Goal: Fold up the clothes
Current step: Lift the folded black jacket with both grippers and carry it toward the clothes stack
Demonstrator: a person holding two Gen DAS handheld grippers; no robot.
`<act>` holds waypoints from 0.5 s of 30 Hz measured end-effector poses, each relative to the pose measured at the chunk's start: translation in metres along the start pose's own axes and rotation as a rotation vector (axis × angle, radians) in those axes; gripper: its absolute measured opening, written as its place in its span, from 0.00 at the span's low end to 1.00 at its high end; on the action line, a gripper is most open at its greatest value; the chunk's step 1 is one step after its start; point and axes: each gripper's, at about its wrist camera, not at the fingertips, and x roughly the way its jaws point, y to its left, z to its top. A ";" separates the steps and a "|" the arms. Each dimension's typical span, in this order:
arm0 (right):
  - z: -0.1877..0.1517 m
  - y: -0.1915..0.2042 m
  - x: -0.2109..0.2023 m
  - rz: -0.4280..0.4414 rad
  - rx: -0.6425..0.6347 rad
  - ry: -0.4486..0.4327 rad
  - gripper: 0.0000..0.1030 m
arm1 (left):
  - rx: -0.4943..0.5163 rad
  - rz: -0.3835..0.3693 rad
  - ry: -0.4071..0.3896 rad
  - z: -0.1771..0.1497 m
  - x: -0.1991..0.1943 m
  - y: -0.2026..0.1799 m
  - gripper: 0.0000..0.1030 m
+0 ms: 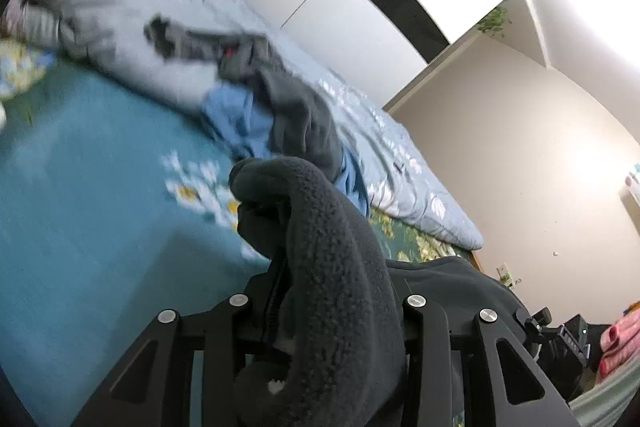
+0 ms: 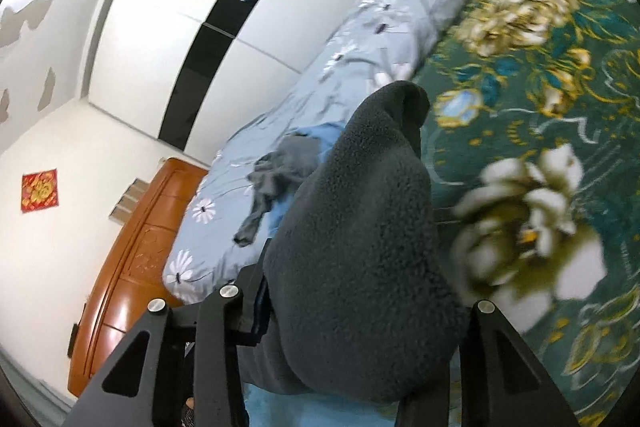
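A bed [image 1: 80, 211] covered by a teal flowered sheet is recorded, with a pale blue flowered quilt [image 1: 360, 131] rolled along its far edge. White wardrobe doors [image 2: 168, 39] with a black stripe stand behind, and a wooden headboard [image 2: 132, 259] is seen at the bed's end. On the quilt, a grey garment [image 1: 296, 107] is heaped over a blue garment [image 1: 236, 119]. A dark fleece garment [image 1: 340, 267] is pinched by the left gripper [image 1: 320, 307] and, likewise, by the right gripper [image 2: 352, 307], held over the sheet. No containers are seen.
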 end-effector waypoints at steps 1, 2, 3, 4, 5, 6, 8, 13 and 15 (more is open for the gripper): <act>-0.002 0.010 0.002 0.008 -0.011 0.002 0.42 | 0.014 0.001 -0.010 0.009 -0.010 -0.001 0.39; -0.005 0.022 0.005 0.020 -0.022 0.003 0.42 | 0.027 0.001 -0.020 0.018 -0.019 -0.001 0.39; -0.008 0.034 0.010 0.034 -0.032 0.006 0.42 | 0.039 0.003 -0.031 0.028 -0.029 -0.001 0.39; -0.010 0.047 0.014 0.049 -0.041 0.010 0.42 | 0.048 0.007 -0.043 0.039 -0.040 0.001 0.39; -0.013 0.060 0.021 0.063 -0.050 0.014 0.42 | 0.056 0.012 -0.055 0.050 -0.051 0.002 0.39; -0.015 0.073 0.027 0.076 -0.059 0.019 0.41 | 0.065 0.016 -0.067 0.061 -0.062 0.004 0.39; -0.018 0.099 0.039 0.105 -0.078 0.030 0.41 | 0.081 0.024 -0.091 0.083 -0.084 0.007 0.39; -0.027 0.185 0.066 0.194 -0.167 0.047 0.41 | 0.091 0.026 -0.200 0.142 -0.146 0.019 0.38; -0.038 0.226 0.081 0.226 -0.217 0.059 0.41 | 0.088 0.050 -0.240 0.163 -0.173 0.031 0.38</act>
